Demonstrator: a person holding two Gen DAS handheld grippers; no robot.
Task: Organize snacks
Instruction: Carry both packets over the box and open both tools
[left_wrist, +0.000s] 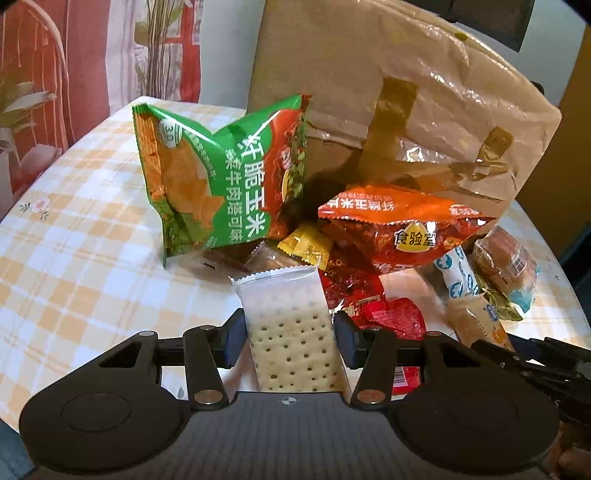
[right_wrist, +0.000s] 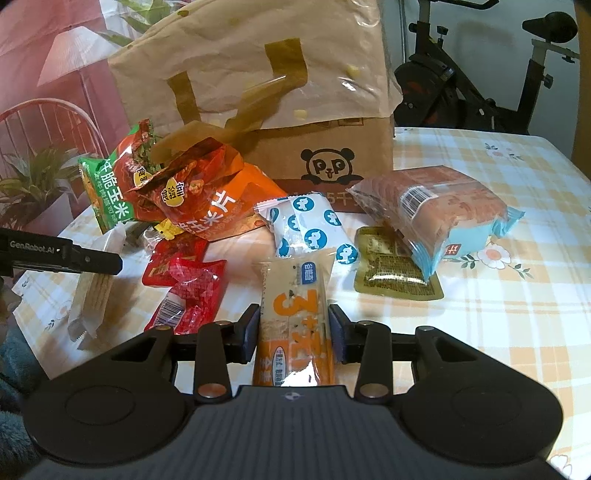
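Between the left gripper's (left_wrist: 290, 339) closed-in pads sits a white cracker packet (left_wrist: 291, 332), clamped on both sides. At 12 o'clock beyond it lean a green chip bag (left_wrist: 218, 177) and a brown paper bag (left_wrist: 406, 110) on the checked counter (left_wrist: 74, 258). The right gripper (right_wrist: 293, 332) pinches an orange cereal bar (right_wrist: 293, 321); at 1 o'clock lies a blue-ended biscuit pack (right_wrist: 443, 210).

Green chip bag (left_wrist: 218, 177), orange chip bag (left_wrist: 399, 225), yellow-and-white checked tablecloth (left_wrist: 81, 236).
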